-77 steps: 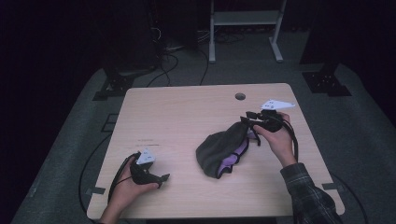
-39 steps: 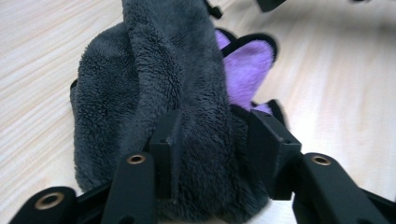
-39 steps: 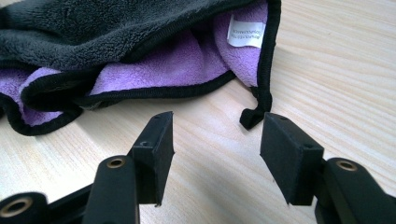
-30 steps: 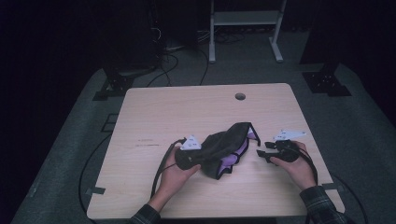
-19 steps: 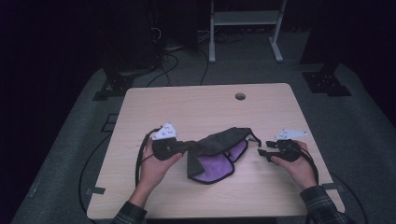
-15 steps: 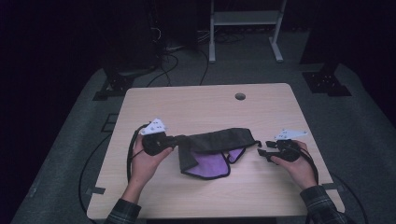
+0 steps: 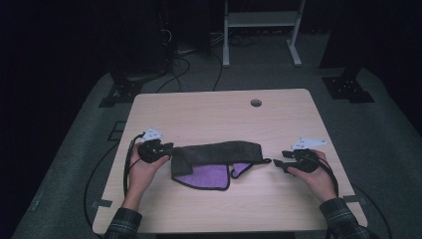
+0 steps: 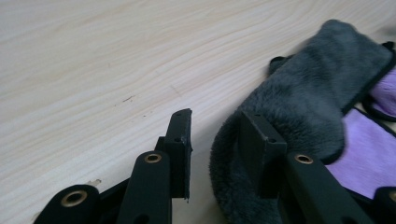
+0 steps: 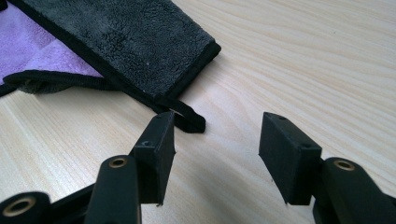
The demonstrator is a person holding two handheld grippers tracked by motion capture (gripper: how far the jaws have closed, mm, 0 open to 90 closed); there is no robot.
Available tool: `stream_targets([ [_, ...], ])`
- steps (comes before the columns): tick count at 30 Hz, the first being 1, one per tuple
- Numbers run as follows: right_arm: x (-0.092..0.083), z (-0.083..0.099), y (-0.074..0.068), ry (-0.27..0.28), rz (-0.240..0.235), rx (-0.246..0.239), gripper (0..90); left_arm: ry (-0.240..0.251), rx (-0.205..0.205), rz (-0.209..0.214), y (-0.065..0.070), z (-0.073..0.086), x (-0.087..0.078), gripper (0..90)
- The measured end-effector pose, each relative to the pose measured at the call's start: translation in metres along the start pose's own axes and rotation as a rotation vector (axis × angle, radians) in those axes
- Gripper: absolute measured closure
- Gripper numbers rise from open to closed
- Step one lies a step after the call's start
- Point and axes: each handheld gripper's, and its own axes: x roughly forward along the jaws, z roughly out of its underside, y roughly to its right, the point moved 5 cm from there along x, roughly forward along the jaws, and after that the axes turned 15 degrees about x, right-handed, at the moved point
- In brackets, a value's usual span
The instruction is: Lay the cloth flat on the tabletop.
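The cloth (image 7: 214, 159) is a plush towel, dark grey on one face and purple on the other, edged all round with a black binding. It lies on the table (image 7: 219, 109) stretched into a long band between the two grippers, the grey side folded over on top and the purple side showing along the edge nearer the person. A thin black loop (image 9: 187, 119) hangs off its right-hand corner. No container stands on the table.

The left gripper (image 7: 166, 151) sits at the cloth's left end. In the left gripper view, its jaws have just been opening: a gap shows between them, the grey pile bulges around one jaw, and bare wood lies by the other, so the pads no longer pinch the cloth.

The right gripper (image 7: 278, 163) rests just off the cloth's right end, held in the person's right hand (image 7: 316, 174). In the right gripper view its jaws stand apart with only table between them; the cloth's corner lies just ahead of them, and the loop ends right at the tip of one jaw.
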Motion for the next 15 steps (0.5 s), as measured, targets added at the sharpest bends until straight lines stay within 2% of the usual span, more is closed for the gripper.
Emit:
stream_targets([
  [2, 0.000, 0.000, 0.001, 0.001, -0.001, 0.000, 44.4, 0.004, 0.017, 0.010, 0.007, -0.002, -0.006, 63.6],
  [4, 0.000, 0.000, 0.000, 0.002, -0.002, 0.001, 44.4, -0.002, 0.042, 0.035, 0.020, -0.001, -0.011, 63.6],
  [5, 0.000, 0.000, 0.000, 0.002, -0.002, 0.001, 44.4, -0.002, 0.042, 0.035, 0.020, -0.001, -0.011, 63.8],
  [7, 0.000, 0.000, 0.000, 0.001, -0.004, -0.001, 44.4, -0.009, 0.055, 0.061, 0.030, 0.002, -0.013, 64.0],
  [8, 0.000, 0.000, 0.000, 0.002, -0.005, 0.000, 44.4, -0.021, 0.064, 0.081, 0.039, 0.006, -0.012, 63.6],
  [9, 0.000, 0.000, 0.000, 0.002, -0.005, 0.000, 44.4, -0.021, 0.064, 0.081, 0.039, 0.006, -0.012, 62.6],
  [10, 0.000, 0.000, 0.000, 0.001, -0.006, -0.001, 44.4, -0.034, 0.074, 0.092, 0.047, 0.010, -0.009, 61.4],
  [13, 0.000, 0.000, -0.001, 0.001, -0.007, -0.001, 44.4, -0.052, 0.085, 0.107, 0.054, 0.013, -0.003, 58.9],
  [14, 0.001, 0.000, -0.001, 0.000, -0.009, -0.003, 44.4, -0.082, 0.113, 0.123, 0.060, 0.016, 0.005, 54.1],
  [15, 0.001, 0.000, -0.001, 0.000, -0.009, -0.003, 44.4, -0.082, 0.113, 0.123, 0.060, 0.016, 0.005, 52.1],
])
